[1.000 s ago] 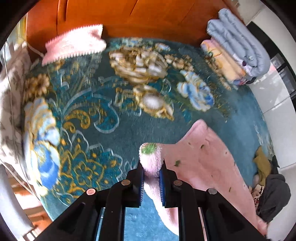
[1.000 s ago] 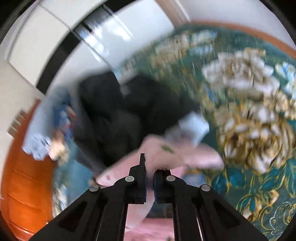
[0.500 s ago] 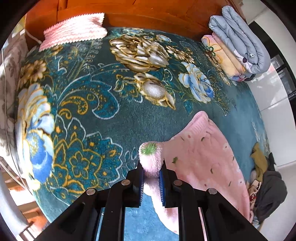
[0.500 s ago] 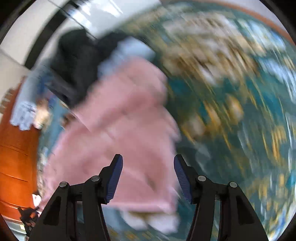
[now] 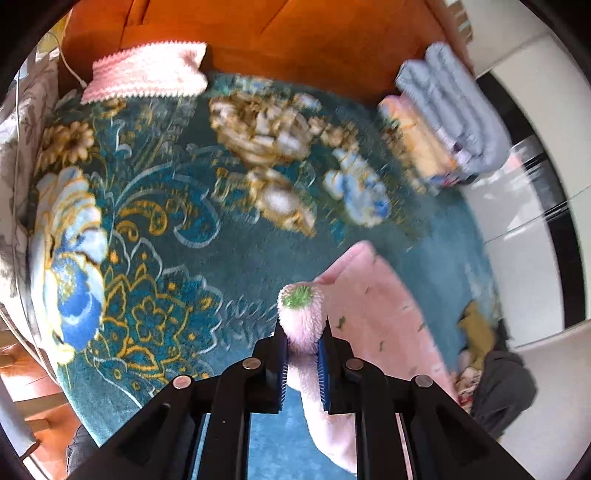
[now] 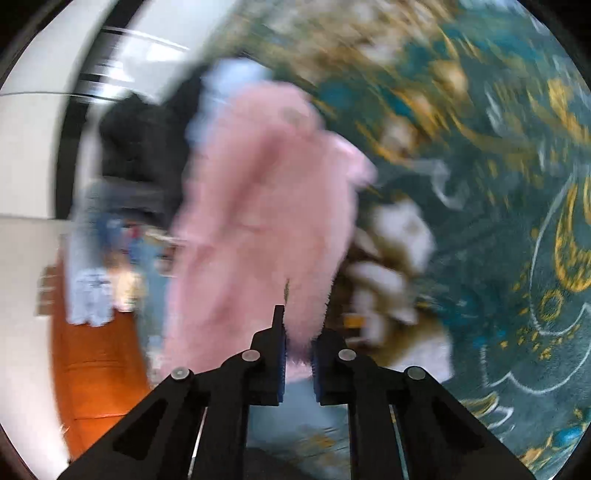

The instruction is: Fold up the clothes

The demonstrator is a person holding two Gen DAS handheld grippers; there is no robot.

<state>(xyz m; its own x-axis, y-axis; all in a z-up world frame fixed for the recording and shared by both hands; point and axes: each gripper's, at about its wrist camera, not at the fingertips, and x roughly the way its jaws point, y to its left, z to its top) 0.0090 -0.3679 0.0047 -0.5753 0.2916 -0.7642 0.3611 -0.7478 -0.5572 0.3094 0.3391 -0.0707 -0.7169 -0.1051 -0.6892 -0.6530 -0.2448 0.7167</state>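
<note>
Right wrist view shows the clearest change: half a second ago the right gripper (image 6: 297,350) hung with its jaws spread wide above the pink fleece garment (image 6: 258,206), and now the jaws are pressed onto a fluffy edge of it, though motion blur hides exactly which part. The left gripper (image 5: 302,354) keeps its pinch on a rolled pink edge with a green patch, as it has over the last second. With both claws now holding it, the garment, which lies partly spread on the teal floral blanket (image 5: 155,229) to the right of the left gripper, looks ready to be lifted or drawn over itself for a fold; how far the folding has come cannot be told. Around it, a pink knitted cloth (image 5: 147,70) sits by the orange wooden headboard (image 5: 295,33), folded blue and yellow bedding (image 5: 447,114) lies at the far right corner, and a dark heap of clothes (image 5: 498,384) crowds the near right edge, close to the garment's hem.
</note>
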